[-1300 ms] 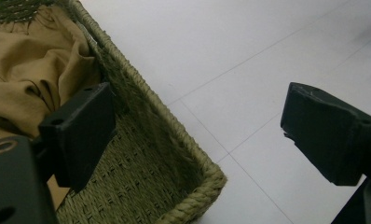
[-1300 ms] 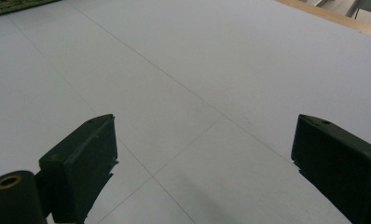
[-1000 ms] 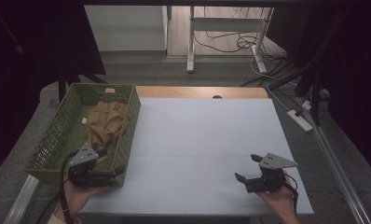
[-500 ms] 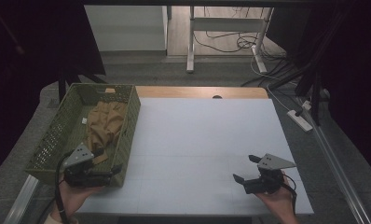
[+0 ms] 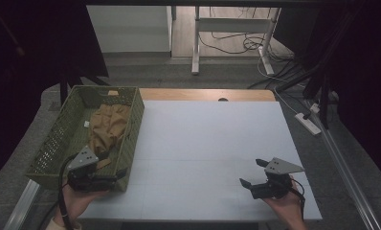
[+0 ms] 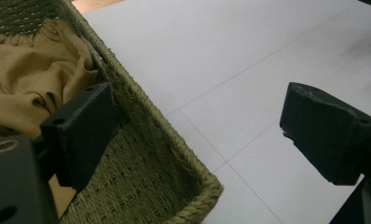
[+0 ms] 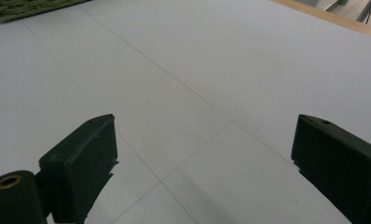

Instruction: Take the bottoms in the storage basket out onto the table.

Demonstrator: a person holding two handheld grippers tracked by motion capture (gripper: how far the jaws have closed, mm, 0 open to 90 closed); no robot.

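High view: green woven basket [image 5: 59, 143] sits at the counter's [image 5: 212, 143] left edge, tan cloth [image 5: 107, 127] heaped inside; left gripper [image 5: 113, 173] at the basket's near corner; right gripper [image 5: 253, 173] released over bare counter, well apart. Left gripper view: fingers [image 6: 81, 130] spread, straddling the basket wall, one inside near the cloth; nothing grasped. Right gripper view: fingers [image 7: 79, 168] wide apart, empty. Judgement: cloth looks light, soft and limp; best pinched at a raised fold.
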